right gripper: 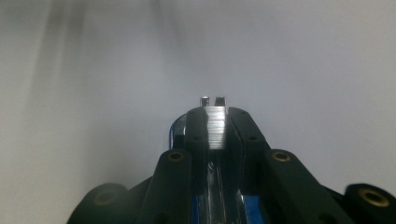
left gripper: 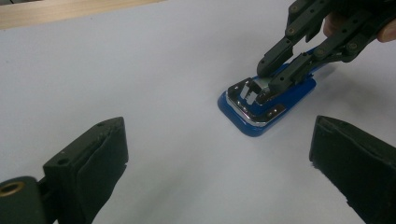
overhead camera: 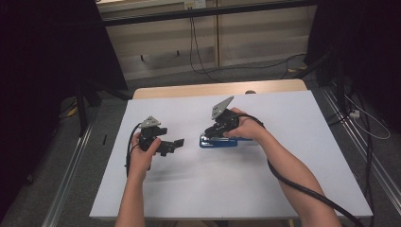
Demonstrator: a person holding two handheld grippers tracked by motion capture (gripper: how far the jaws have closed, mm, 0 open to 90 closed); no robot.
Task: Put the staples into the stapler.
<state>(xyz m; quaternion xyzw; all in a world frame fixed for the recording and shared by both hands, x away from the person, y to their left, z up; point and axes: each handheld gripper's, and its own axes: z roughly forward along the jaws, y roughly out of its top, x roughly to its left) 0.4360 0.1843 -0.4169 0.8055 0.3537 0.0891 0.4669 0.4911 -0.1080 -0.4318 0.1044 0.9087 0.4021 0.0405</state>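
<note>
A blue stapler (overhead camera: 218, 142) (left gripper: 261, 114) lies flat near the middle of the white tabletop, its chrome front plate facing my left gripper. My right gripper (overhead camera: 208, 134) (left gripper: 264, 85) (right gripper: 215, 116) comes down onto the stapler's front end. Its jaws are shut on a ribbed silver metal strip (right gripper: 216, 133) on top of the stapler; I cannot tell whether this is a row of staples or the stapler's own rail. Blue plastic (right gripper: 179, 127) shows beside and under the jaws. To the left, my left gripper (overhead camera: 178, 143) (left gripper: 219, 154) points at the stapler from a short way off, open and holding nothing.
The white sheet (overhead camera: 283, 165) covers a wooden table whose far edge (overhead camera: 189, 90) shows. Metal rails (overhead camera: 71, 165) run along the floor on both sides, and cables (overhead camera: 364, 118) lie on the floor at the right. A thick cable (overhead camera: 302, 189) trails from my right gripper.
</note>
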